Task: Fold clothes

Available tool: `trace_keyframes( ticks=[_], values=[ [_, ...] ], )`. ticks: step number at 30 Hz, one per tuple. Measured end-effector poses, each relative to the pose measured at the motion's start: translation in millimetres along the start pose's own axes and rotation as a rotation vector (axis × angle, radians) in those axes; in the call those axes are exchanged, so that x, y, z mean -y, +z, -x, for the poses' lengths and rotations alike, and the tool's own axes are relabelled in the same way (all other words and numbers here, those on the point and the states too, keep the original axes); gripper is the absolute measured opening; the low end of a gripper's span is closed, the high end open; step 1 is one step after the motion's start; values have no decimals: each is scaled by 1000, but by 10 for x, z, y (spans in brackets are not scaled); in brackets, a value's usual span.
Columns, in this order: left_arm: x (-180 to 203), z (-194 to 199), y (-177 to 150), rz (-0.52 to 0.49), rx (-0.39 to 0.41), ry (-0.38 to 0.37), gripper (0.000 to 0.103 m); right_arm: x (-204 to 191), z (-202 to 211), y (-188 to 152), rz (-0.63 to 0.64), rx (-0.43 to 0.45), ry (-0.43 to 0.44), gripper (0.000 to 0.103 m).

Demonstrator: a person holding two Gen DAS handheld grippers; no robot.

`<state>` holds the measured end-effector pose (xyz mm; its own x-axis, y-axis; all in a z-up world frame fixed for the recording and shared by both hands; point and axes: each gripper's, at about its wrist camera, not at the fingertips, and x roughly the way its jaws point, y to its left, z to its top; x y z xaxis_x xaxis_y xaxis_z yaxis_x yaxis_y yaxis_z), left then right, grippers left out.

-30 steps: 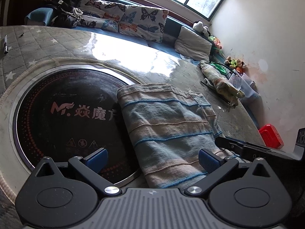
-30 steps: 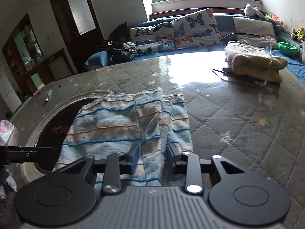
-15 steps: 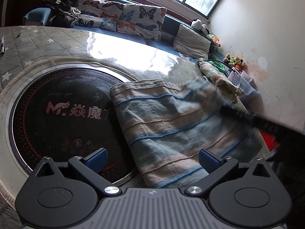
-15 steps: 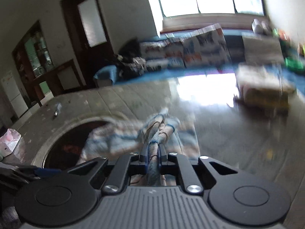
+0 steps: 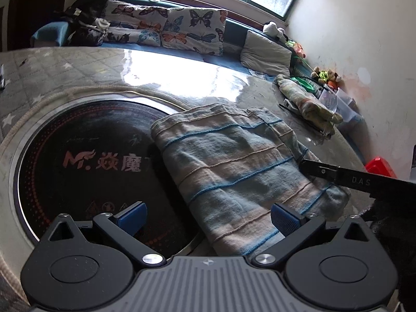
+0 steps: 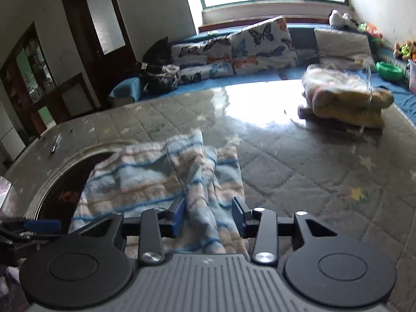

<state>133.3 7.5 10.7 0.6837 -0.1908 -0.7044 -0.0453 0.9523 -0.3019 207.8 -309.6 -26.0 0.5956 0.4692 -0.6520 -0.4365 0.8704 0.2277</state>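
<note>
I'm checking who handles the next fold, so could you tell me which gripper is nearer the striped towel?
Right. The right gripper straddles a bunched ridge of the striped towel, its jaws opening around it. The left gripper hangs open at the towel's near edge, gripping nothing.

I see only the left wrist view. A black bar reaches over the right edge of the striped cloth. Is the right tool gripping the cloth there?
Observer: No. In the right wrist view the right tool has its jaws opening, and a raised fold of the striped cloth stands between them.
Operator: Does the cloth lie flat at that side?
Observer: Not there. The fold runs as a bunched ridge from the tool toward the far edge of the cloth.
Operator: What stands beyond the table on the left side of the room?
Observer: A glass-fronted cabinet stands against the wall, left of a dark door.
</note>
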Motion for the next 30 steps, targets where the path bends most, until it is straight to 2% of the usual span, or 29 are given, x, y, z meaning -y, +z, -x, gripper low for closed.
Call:
trace_keyframes(
  ticks=[4, 9, 14, 20, 24, 27, 30],
  values=[
    [71, -81, -55, -74, -13, 50, 99, 70, -25, -97, -61, -15, 21, 40],
    [58, -58, -135, -132, -31, 59, 95, 25, 98, -239, -60, -12, 33, 39],
    [-41, 71, -229, -153, -36, 65, 95, -82, 352, -500, -68, -13, 48, 39],
    [-217, 241, -318, -144, -30, 90, 97, -270, 725, -844, -57, -59, 93, 39],
    [-281, 334, -304, -128, -7, 112, 95, -360, 924, -872, -15, -63, 89, 39],
    [-222, 438, -270, -136, 32, 119, 95, -404, 1043, -715, 35, 6, 48, 39],
    [-86, 499, -240, -156, 62, 92, 95, -450, 1023, -513, 71, 59, 42, 39]
  ],
)
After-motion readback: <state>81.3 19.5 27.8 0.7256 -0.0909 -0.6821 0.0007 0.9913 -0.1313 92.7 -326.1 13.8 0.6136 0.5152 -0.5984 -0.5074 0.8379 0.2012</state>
